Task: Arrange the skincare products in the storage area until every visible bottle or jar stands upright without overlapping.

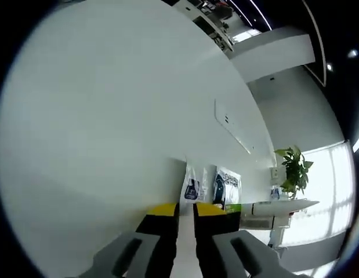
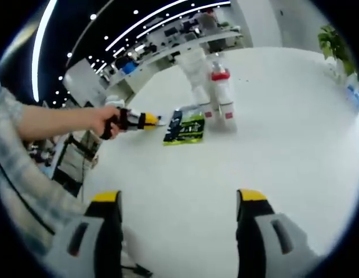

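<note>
Bottles [image 2: 214, 92] stand upright far across the white table [image 2: 272, 145], two close together with red trim, and a green-and-black packet [image 2: 184, 128] lies flat just left of them. Left gripper [image 2: 145, 120], in a hand [image 2: 107, 123], hangs beside that packet, jaws nearly closed on nothing. Right gripper [image 2: 179, 211] waits near, wide apart, likely lining up a reach.
</note>
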Action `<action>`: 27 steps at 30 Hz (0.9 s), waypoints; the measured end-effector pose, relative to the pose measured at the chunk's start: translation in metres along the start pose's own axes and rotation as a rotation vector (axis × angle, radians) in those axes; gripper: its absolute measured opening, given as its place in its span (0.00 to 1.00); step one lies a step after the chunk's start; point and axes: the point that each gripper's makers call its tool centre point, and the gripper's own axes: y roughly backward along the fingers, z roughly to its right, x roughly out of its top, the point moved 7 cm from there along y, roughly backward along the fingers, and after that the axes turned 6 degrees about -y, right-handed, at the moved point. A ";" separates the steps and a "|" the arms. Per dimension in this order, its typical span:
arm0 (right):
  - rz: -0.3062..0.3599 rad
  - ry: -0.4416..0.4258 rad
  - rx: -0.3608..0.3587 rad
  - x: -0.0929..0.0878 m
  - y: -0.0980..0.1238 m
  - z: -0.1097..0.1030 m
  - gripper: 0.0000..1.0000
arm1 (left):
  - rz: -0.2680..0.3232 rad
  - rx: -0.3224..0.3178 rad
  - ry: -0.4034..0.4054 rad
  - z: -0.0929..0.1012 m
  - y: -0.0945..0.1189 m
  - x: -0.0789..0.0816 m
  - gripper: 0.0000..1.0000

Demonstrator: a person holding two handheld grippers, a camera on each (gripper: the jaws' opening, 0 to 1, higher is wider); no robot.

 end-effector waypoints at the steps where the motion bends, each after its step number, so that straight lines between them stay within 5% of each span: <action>1: 0.001 0.009 -0.002 -0.001 0.001 -0.001 0.79 | 0.000 -0.001 0.006 0.000 0.000 -0.001 0.11; 15: 0.027 -0.001 0.003 -0.011 0.010 -0.008 0.79 | 0.047 0.067 -0.063 -0.010 0.021 0.006 0.24; 27: 0.022 0.024 0.026 -0.016 0.008 -0.018 0.79 | 0.099 0.068 -0.213 -0.017 0.067 0.008 0.27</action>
